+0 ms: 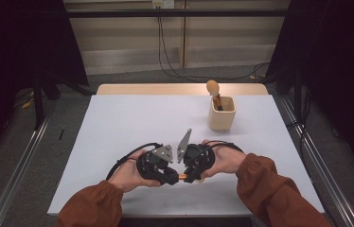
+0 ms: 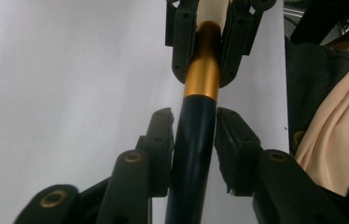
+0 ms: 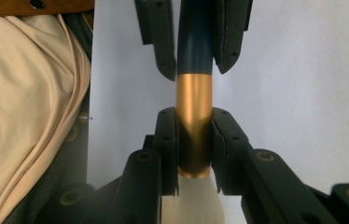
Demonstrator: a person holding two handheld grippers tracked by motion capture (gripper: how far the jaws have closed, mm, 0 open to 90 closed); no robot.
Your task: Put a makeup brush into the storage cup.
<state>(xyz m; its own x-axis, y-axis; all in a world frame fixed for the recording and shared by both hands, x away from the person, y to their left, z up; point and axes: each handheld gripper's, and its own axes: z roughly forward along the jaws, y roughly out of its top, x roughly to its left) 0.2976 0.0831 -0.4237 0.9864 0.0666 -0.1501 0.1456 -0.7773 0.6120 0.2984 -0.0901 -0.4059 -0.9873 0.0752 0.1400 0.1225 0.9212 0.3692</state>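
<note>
**Two Grippers Hold One Brush**

The biggest thing is the white table (image 1: 132, 123). It is long and flat, and the person sits at its near edge. Everything else is told from this table.

Two arms in rusty brown sleeves (image 1: 269, 189) come in over the near edge of the table. Each hand holds a black gripper. The two grippers meet nose to nose above the near middle of the table.

Next in size is the cream cup (image 1: 222, 113). It stands upright on the far right part of the table, well apart from the hands. A wooden spoon (image 1: 213, 90) sticks up out of it (its round end is at the top).

The left gripper (image 1: 158, 165) is over the near part of the table, on the left of the pair. Its jaws are pinching the dark blue handle of the brush (image 2: 193, 140). In the left gripper view the pads press on both sides of the handle.

The right gripper (image 1: 195, 163) is just beside it, on the right. Its jaws are squeezed on the gold ring (image 3: 193, 121) of the same brush. The soft white bristles (image 3: 191, 205) sit just behind those jaws, close to the camera.

So the brush hangs above the near middle of the table, held between the two grippers. It lies level, like a little bridge.
</note>
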